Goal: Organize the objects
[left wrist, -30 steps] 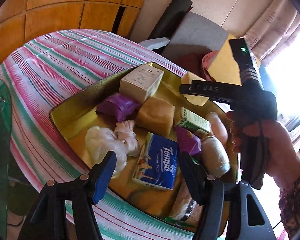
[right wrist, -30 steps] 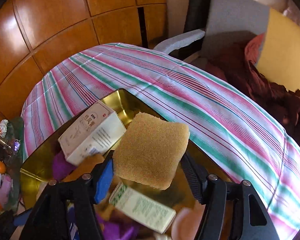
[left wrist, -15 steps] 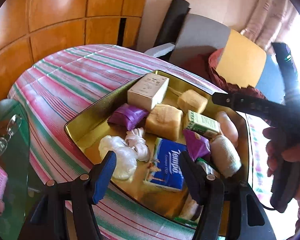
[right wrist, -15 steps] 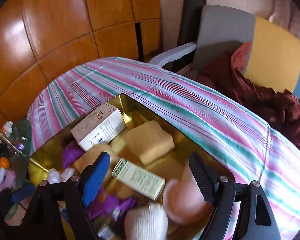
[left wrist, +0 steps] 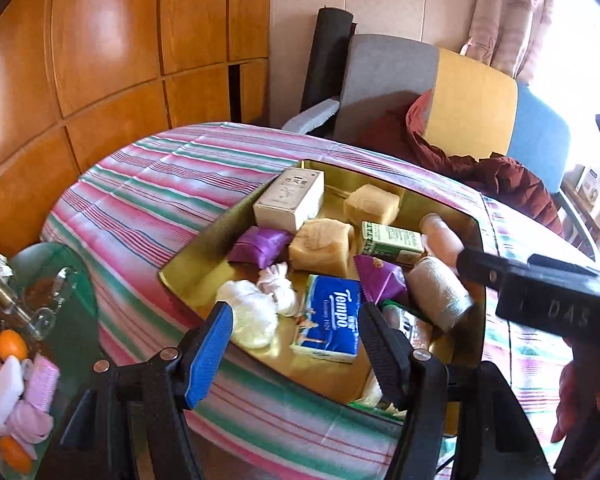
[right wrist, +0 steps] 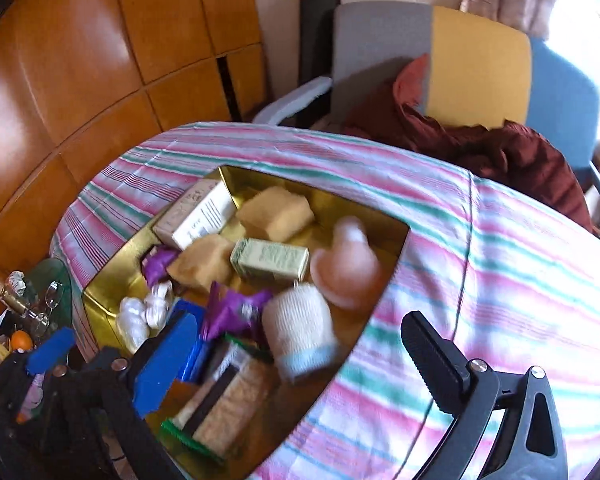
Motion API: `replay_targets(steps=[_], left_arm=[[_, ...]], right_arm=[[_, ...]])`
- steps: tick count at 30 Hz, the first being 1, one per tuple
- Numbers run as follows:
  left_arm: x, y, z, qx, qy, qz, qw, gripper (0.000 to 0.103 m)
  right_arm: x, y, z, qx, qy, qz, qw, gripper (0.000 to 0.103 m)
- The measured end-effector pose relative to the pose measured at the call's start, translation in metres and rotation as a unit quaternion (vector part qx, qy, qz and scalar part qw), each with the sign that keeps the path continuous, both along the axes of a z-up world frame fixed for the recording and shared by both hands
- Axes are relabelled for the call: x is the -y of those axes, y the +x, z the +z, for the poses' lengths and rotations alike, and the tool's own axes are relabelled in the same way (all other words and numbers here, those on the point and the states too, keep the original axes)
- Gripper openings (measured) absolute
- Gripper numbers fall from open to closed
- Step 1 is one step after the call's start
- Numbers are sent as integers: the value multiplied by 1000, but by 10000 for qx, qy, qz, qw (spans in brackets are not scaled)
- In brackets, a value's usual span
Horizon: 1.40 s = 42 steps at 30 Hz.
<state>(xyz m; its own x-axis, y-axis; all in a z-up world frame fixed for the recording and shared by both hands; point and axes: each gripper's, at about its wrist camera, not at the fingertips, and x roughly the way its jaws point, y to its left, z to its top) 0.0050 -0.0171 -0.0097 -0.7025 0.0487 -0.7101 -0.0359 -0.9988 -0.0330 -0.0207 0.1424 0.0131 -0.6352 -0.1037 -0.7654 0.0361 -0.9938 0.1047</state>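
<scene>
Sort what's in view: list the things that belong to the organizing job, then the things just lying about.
Part of the job:
gold tray
Tempo tissue pack
purple pouch
white box
two tan sponges
green carton
bandage roll

Lying about:
striped tablecloth
armchair
dark red jacket
glass side table
oranges

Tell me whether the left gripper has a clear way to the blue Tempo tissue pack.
Probably yes: the left gripper hangs open and empty just short of the Tempo tissue pack, which lies uncovered on top in the gold tray.

striped tablecloth (left wrist: 148,200) on the table, gold tray (left wrist: 204,256) directly on it
</scene>
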Motion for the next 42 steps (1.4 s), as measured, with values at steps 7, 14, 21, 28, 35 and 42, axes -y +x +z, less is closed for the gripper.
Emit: replay_targets(steps=[7, 14, 21, 28, 35, 42], left_arm=[[8, 8, 8, -3, -70, 82, 9999, 66], [16, 7, 11, 13, -184, 263, 9995, 66], [25, 3, 9, 160, -173, 455, 9987, 66], [24, 4, 11, 189, -157, 377, 9990, 66], [20, 6, 14, 163, -158, 239, 9995, 66], [22, 3, 11, 285, -87, 313, 9991, 66]], right_arm=[[15, 26, 3, -90, 317, -244, 9992, 103], [25, 40, 13, -252, 537, -519, 9969, 103], [31, 47, 18, -381, 795, -713, 9935, 103], [32, 44, 14, -349, 890, -862, 9917, 103], [31, 44, 12, -283, 988, -991, 9898, 103], [28, 45, 11, -251, 886, -1024, 9905, 103]])
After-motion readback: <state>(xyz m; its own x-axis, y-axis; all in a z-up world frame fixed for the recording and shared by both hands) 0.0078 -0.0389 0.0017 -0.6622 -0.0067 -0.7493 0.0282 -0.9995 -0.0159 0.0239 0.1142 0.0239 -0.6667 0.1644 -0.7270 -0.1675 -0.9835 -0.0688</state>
